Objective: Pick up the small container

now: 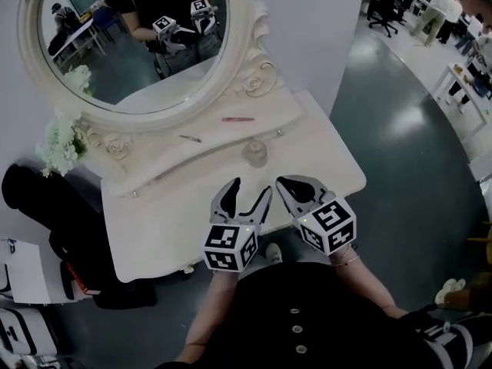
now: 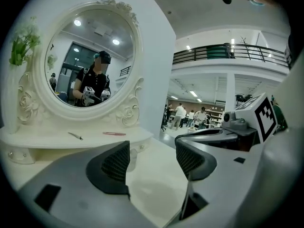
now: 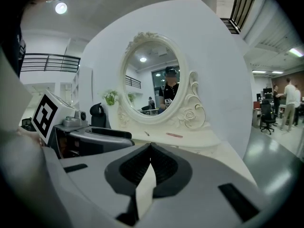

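Room: open hall with a dark glossy floor and people at desks far off; a white dressing bench (image 1: 154, 229) stands against a white wall panel, with an oval mirror (image 1: 134, 44) on it.
Shelf under mirror: carries a pink stick (image 1: 237, 118) and a thin metal tool (image 1: 191, 138); white flowers (image 1: 61, 141) sit at the mirror's left.
Small container (image 1: 255, 154): on the bench just below the shelf edge, right of middle, upright, standing alone.
Look: clear and glassy, with a rounded body and a narrower top. It nearly blends into the white bench; no contents can be made out.
Left claw (image 1: 251, 187): jaws apart with nothing between them, held over the bench's front part, pointing toward the container but apart from it.
Why: it looks opened in advance so it can slide straight around the container.
Right claw (image 1: 292, 184): jaws together at the tips, empty, just beside the left one.
Why: it looks parked and is probably not the working side.
Task state: the grasp is not yet made and the approach is still to come.
Handling guess: smooth and light, so it may slip or tip if pinched high.
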A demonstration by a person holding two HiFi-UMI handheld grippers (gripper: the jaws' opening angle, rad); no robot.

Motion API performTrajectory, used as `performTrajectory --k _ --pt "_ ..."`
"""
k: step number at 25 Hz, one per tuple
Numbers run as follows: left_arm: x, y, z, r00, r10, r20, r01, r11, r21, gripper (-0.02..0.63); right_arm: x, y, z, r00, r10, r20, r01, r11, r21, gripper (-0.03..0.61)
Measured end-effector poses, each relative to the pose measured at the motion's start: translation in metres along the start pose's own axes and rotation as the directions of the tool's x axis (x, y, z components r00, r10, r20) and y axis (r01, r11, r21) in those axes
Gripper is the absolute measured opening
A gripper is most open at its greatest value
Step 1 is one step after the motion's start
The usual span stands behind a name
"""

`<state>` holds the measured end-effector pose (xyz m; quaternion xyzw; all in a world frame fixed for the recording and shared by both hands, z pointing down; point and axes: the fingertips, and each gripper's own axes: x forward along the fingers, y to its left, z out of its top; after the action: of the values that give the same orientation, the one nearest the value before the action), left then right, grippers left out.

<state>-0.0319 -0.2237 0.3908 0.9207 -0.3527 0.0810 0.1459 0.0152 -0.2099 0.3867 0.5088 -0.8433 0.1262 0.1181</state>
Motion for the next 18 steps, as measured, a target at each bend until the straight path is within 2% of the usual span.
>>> performTrajectory --k 9,18 --pt "0.011 0.014 -0.007 0.999 -0.03 -0.027 0.029 0.998 -0.047 0.282 0.014 -0.008 -0.012 0.997 -0.031 -0.073 0.031 1.0 -0.003 0.002" --pt "0.018 0.033 -0.016 0.997 0.034 -0.065 -0.037 0.998 -0.056 0.282 0.026 -0.011 -0.019 0.996 0.008 -0.092 -0.008 1.0 -0.003 0.002"
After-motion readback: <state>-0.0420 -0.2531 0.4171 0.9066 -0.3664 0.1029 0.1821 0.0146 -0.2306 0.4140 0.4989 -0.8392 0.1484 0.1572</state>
